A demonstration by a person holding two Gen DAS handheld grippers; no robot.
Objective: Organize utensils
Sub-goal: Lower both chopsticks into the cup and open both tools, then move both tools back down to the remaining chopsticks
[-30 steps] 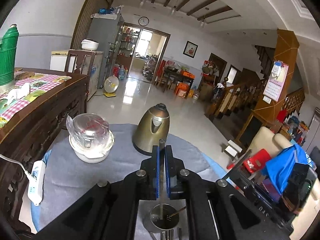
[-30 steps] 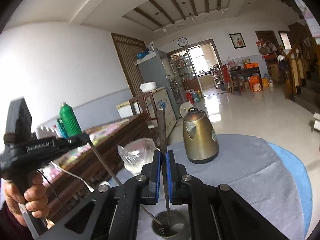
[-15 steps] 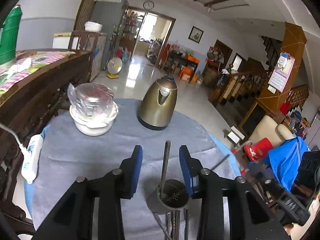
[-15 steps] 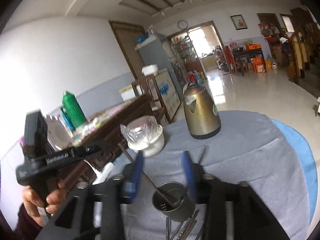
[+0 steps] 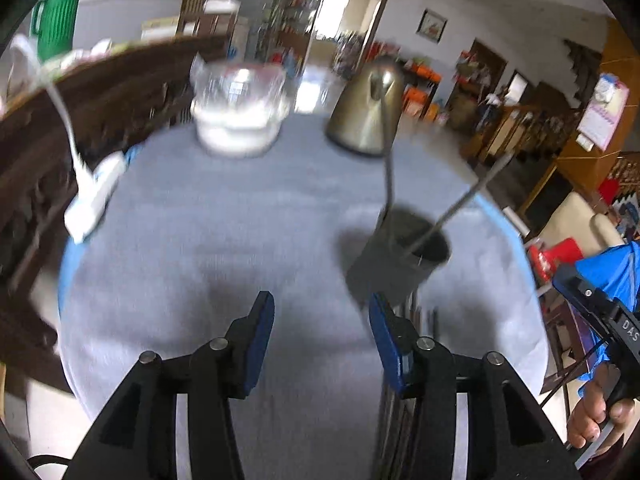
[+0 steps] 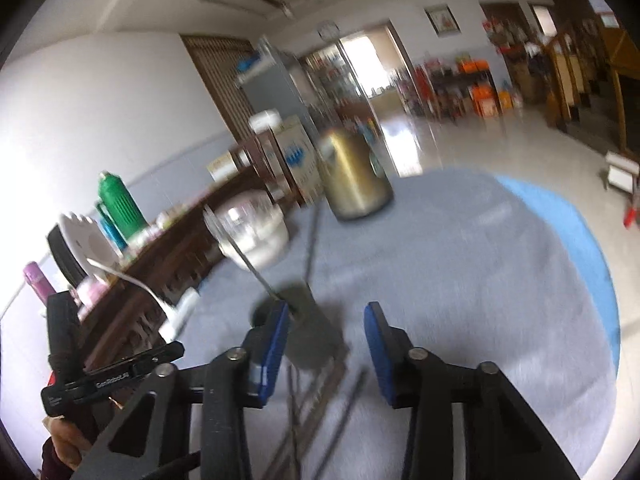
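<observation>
Two utensils are already standing in the metal holder cup [image 5: 400, 256], their handles leaning out over its rim; you are partway through. More loose utensils [image 6: 320, 408] are lying flat on the grey cloth [image 5: 224, 248] just in front of the cup, on your side; their exact count is too blurred to tell.

Your left gripper [image 5: 322, 344] is carrying nothing: its blue pads are standing apart and widening, with only cloth between them. Your right gripper [image 6: 326, 348] is narrowing its jaws, yet the pads are apart with nothing pinched; the loose utensils are lying low between and beneath them.

Room to move: the left half of the cloth is lying bare in front of your left gripper. The kettle [image 5: 368, 116] and the wrapped bowl [image 5: 240, 116] are sitting well behind the cup. The leaning handles are the likely snag as you are reaching in. The round table's edge is curving close on the right, beyond the cup.
</observation>
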